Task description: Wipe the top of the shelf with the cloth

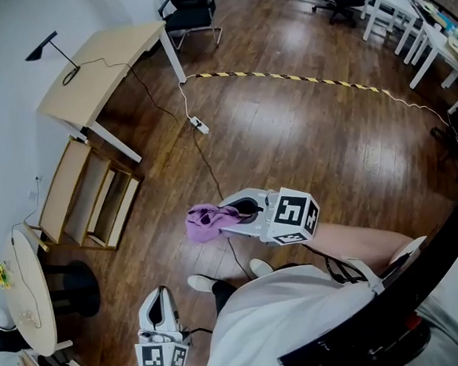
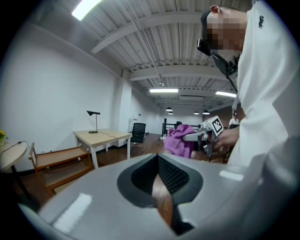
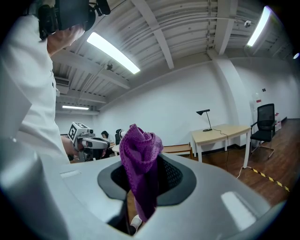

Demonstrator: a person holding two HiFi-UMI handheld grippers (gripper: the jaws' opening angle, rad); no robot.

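Note:
A purple cloth [image 1: 205, 222] hangs bunched from my right gripper [image 1: 231, 214], which is shut on it at about waist height over the wooden floor. In the right gripper view the cloth [image 3: 139, 152] stands up between the jaws and droops below them. My left gripper [image 1: 159, 300] is low at my left side, shut with nothing in it. The low wooden shelf [image 1: 65, 186] stands by the wall at the left, well apart from both grippers; its top is bare. The left gripper view shows the shelf [image 2: 58, 159] and the cloth [image 2: 178, 140] held by the right gripper [image 2: 196, 137].
A light desk [image 1: 98, 70] with a black lamp [image 1: 43, 47] stands beyond the shelf. A round white table [image 1: 26, 290] is near my left. A cable and power strip [image 1: 198, 125] run across the floor. A black chair [image 1: 190, 8] and white desks [image 1: 405, 14] stand at the back.

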